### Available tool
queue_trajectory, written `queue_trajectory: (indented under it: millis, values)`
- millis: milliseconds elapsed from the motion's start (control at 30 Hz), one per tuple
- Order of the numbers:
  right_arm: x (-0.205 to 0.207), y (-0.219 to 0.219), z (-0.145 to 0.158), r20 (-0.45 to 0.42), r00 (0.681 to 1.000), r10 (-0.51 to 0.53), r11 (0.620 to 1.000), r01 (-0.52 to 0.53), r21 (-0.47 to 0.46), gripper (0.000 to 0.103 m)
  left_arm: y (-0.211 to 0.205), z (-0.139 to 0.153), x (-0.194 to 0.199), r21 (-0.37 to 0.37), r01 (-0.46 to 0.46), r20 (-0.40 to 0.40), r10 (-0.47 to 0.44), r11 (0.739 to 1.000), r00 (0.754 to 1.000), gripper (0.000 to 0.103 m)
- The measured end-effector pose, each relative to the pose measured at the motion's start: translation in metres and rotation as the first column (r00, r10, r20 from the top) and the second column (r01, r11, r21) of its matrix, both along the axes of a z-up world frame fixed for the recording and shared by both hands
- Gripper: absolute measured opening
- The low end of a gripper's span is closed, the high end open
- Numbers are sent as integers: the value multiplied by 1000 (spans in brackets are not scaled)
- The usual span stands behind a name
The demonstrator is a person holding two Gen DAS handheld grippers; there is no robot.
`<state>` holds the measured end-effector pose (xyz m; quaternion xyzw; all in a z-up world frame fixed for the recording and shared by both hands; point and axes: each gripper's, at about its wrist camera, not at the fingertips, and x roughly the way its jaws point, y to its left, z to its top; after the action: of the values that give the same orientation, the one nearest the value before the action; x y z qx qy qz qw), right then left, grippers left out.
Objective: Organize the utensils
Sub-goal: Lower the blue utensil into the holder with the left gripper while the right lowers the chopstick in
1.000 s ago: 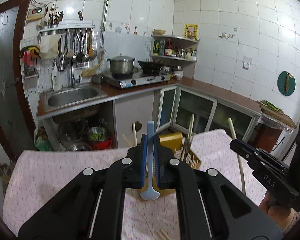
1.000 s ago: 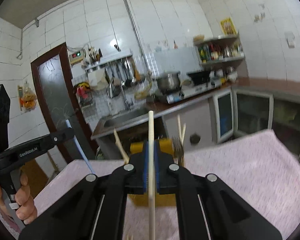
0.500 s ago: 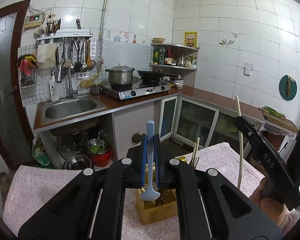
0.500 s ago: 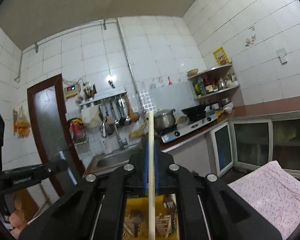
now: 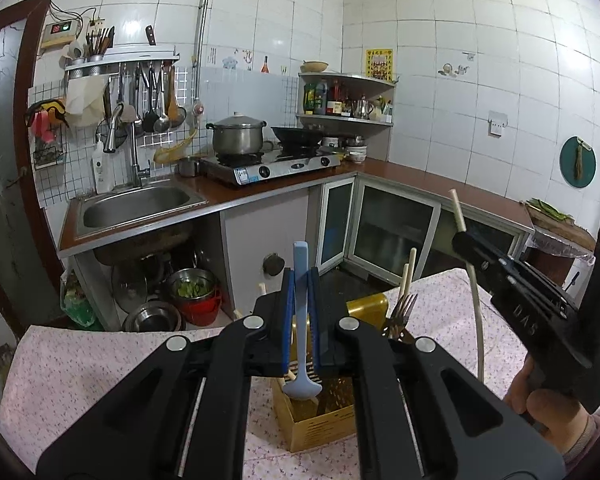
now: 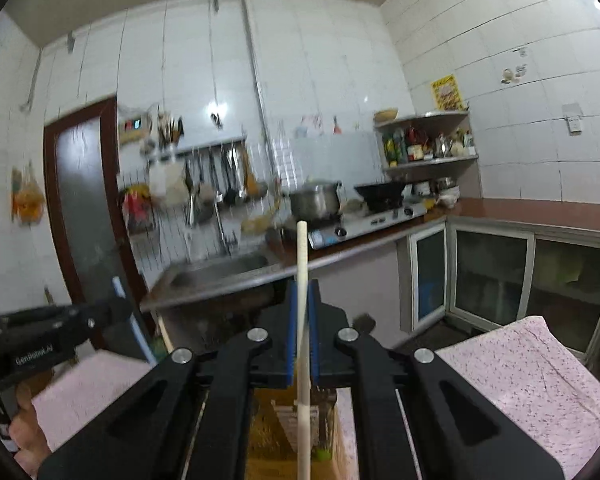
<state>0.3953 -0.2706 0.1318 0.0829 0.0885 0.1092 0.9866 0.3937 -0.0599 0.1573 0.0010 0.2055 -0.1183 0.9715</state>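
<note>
My left gripper [image 5: 300,280] is shut on a light blue spoon [image 5: 301,360], handle up, bowl hanging over the yellow utensil box [image 5: 324,428]. Forks [image 5: 400,312] and wooden chopsticks [image 5: 409,276] stand in the box's far side. My right gripper [image 6: 302,292] is shut on a cream chopstick [image 6: 303,400] held upright, its lower end over the same yellow box [image 6: 268,432]. The left wrist view shows the right gripper [image 5: 462,238] with its chopstick [image 5: 477,312] to the right of the box. In the right wrist view the left gripper [image 6: 114,310] sits at the left edge, spoon [image 6: 134,328] in it.
The box stands on a table covered with a pink flowered cloth [image 5: 80,368]. Beyond the table edge are a counter with a sink [image 5: 136,204], a gas stove with a pot [image 5: 236,136], and glass-door cabinets [image 5: 396,232]. A hand [image 5: 556,412] holds the right gripper.
Both grippers have moved forward until the yellow box lies right beneath them. The right gripper with its chopstick rose in the left wrist view. Both grips stayed shut.
</note>
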Motion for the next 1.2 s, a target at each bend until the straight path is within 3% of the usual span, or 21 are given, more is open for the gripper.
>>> queue_trajectory:
  millis: [200,500,633,933,1200]
  values:
    - [13,7,7,-110,993,52,998,-56,-33,6,4,-7,5,0,8,-18,-8,1000,1000,6]
    - [-1,10,43,92,996,8,999,-3,-49,6,5,-12,9,6,9,-23,-9,1000,1000,6]
    - [-3,8,55,108,994,-3,999,7,-41,6,5,-11,13,0,6,-26,-6,1000,1000,6]
    - [12,5,11,91,996,-3,998,9,-57,6,0,-29,19,6,-1,-48,2,1000,999,6]
    - [16,-3,-40,-3,1000,4,998,-4,-57,6,-4,-61,23,10,-9,-98,10,1000,995,6]
